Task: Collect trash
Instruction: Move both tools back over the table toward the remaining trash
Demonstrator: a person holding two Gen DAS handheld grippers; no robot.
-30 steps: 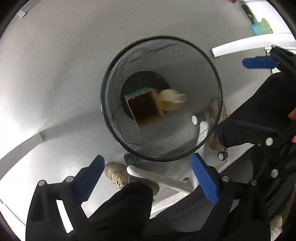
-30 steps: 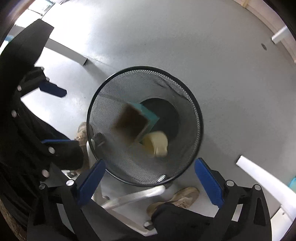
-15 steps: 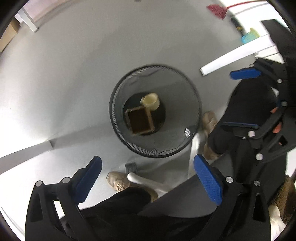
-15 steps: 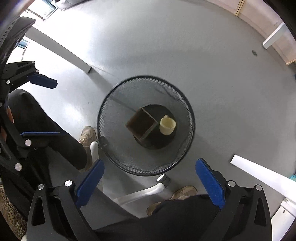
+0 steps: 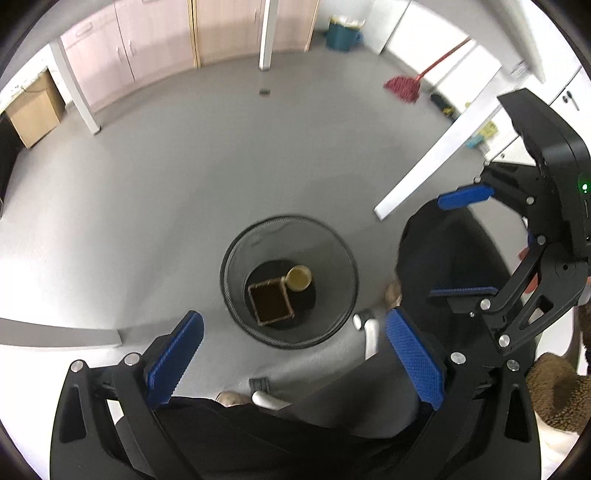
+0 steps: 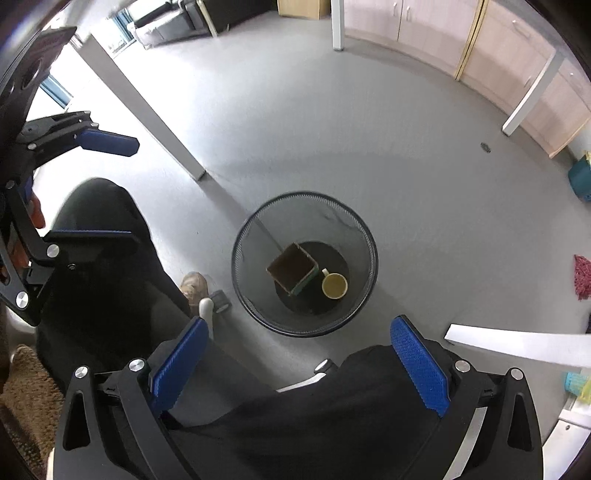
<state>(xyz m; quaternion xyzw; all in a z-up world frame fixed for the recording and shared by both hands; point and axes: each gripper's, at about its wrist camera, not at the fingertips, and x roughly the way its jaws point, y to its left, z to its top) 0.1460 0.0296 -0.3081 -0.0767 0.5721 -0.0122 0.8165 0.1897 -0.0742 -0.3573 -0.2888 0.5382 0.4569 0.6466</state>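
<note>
It looked like an office: a grey floor (image 5: 184,177), pale cupboards (image 5: 122,55) along the wall, white desk legs (image 5: 266,33), a wheeled chair base (image 5: 369,332), a mesh bin (image 5: 236,295), a mop (image 5: 402,88) and a cardboard box (image 5: 35,110).

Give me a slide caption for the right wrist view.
Open right gripper above a mesh bin holding a box and cup.
</note>
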